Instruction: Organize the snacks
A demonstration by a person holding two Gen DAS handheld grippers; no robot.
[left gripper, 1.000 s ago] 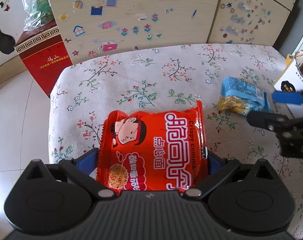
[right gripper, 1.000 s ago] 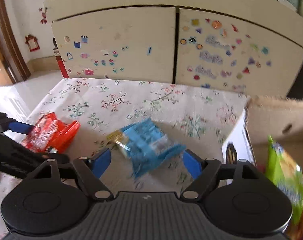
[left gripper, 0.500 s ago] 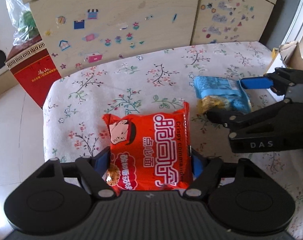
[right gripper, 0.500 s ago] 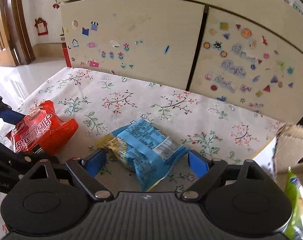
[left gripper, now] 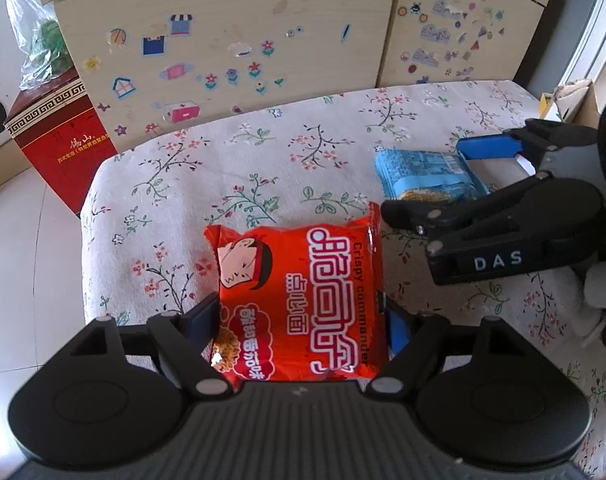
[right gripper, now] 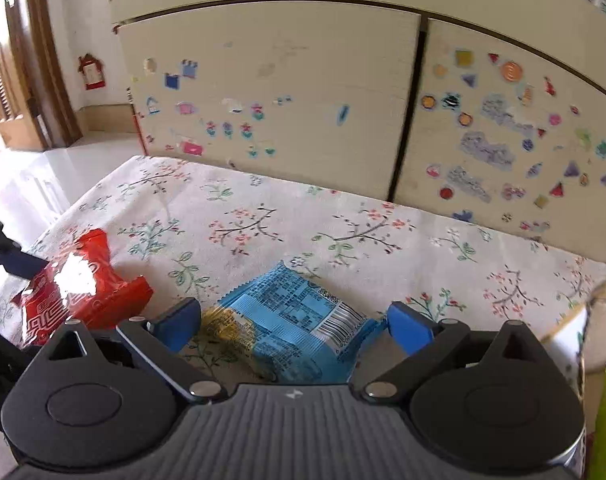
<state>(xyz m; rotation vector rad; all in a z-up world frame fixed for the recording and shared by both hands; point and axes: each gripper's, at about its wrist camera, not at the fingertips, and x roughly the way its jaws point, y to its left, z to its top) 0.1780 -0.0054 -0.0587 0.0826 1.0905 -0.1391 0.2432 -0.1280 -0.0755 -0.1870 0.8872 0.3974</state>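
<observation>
Packets (left gripper: 299, 304) between claw (left gripper: 301, 320) fingers.

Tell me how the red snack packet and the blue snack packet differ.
The red packet shows its printed front with a cartoon face; the blue packet shows fine print and a barcode. The red packet looks larger than the blue one in the left wrist view. The red one sits between the left gripper's fingers, the blue between the right gripper's opening fingers. Both lie on the floral tablecloth.
</observation>
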